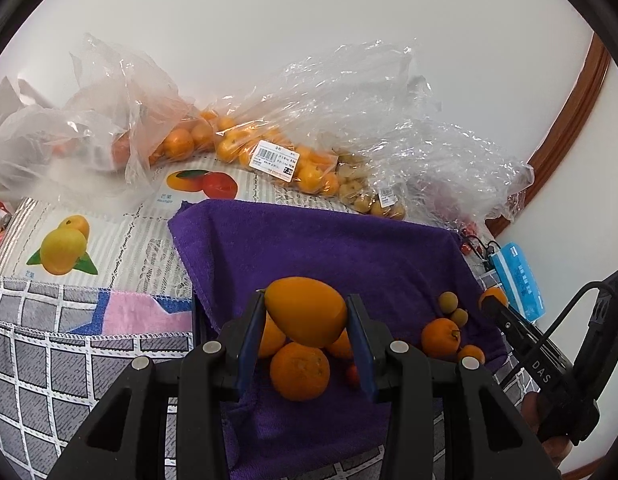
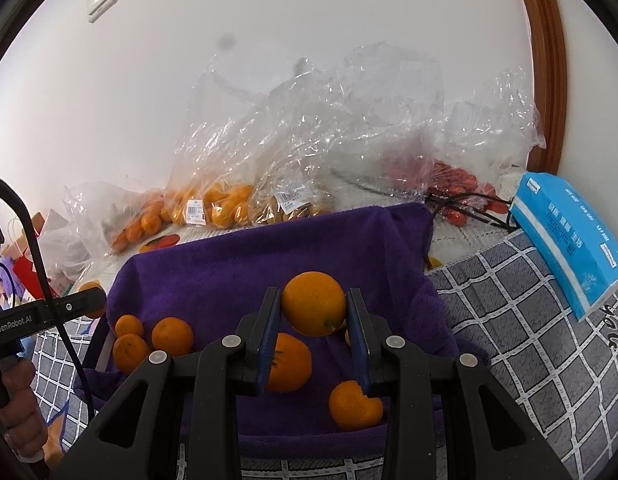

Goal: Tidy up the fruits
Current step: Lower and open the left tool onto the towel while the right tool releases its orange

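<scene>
The left gripper point(image 1: 307, 312) is clamping an egg-shaped orange fruit point(image 1: 306, 311) between its blue pads, holding it just above a purple towel point(image 1: 317, 240) where several oranges point(image 1: 300, 371) are lying. The right gripper point(image 2: 313, 306) is squeezing a round orange point(image 2: 313, 304) above the same towel, with more oranges point(image 2: 172, 336) resting loose below. Clear plastic bags point(image 2: 293, 160) of fruit are sitting behind the towel near the wall, one seemingly holding small red fruit, and a blue tissue pack point(image 2: 569, 236) is lying to the right
</scene>
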Action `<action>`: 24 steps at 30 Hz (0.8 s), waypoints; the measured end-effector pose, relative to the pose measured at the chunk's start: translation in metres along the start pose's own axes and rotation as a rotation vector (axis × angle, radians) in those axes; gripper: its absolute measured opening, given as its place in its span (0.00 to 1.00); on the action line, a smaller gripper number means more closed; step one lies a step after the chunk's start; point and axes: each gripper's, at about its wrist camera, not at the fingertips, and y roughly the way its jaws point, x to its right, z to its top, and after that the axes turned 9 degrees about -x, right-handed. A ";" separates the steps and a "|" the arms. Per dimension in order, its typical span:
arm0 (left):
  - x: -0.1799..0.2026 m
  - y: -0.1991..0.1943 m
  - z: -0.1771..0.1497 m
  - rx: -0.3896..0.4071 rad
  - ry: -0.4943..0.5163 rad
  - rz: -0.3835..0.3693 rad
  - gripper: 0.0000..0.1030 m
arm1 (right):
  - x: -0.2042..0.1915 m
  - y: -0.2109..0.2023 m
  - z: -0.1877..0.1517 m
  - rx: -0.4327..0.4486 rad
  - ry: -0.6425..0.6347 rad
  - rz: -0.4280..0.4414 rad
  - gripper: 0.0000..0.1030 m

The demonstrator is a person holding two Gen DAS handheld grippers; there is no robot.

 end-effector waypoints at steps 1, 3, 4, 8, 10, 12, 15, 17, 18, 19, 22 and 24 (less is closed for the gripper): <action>-0.002 0.000 0.000 0.000 -0.003 -0.001 0.38 | 0.000 0.001 0.000 -0.001 0.000 0.000 0.32; -0.006 0.001 0.002 0.000 -0.016 -0.004 0.38 | 0.000 0.004 0.000 -0.004 -0.001 0.001 0.32; -0.009 0.001 0.002 0.002 -0.022 -0.008 0.38 | -0.001 0.005 0.000 -0.006 -0.003 0.000 0.32; -0.018 0.001 0.005 0.014 -0.046 -0.039 0.38 | -0.003 0.010 -0.001 -0.022 -0.023 0.004 0.32; -0.018 0.004 0.007 0.010 -0.051 -0.050 0.38 | -0.005 0.013 -0.001 -0.027 -0.035 0.003 0.32; -0.015 0.008 0.009 -0.003 -0.049 -0.054 0.38 | -0.005 0.016 -0.001 -0.036 -0.038 0.009 0.32; -0.006 0.015 0.011 -0.020 -0.037 -0.054 0.38 | -0.005 0.022 -0.002 -0.050 -0.044 0.004 0.32; 0.001 0.019 0.012 -0.025 -0.024 -0.045 0.38 | -0.003 0.026 -0.002 -0.066 -0.038 0.010 0.32; 0.005 0.021 0.012 -0.025 -0.014 -0.041 0.38 | -0.002 0.027 -0.002 -0.069 -0.035 0.011 0.32; 0.009 0.022 0.012 -0.025 -0.004 -0.036 0.38 | -0.001 0.028 -0.003 -0.072 -0.029 0.013 0.32; 0.018 0.027 0.014 -0.026 0.019 -0.014 0.38 | 0.000 0.030 -0.003 -0.085 -0.026 0.026 0.32; 0.021 0.030 0.016 -0.032 0.025 -0.017 0.38 | -0.002 0.031 -0.004 -0.086 -0.037 0.009 0.32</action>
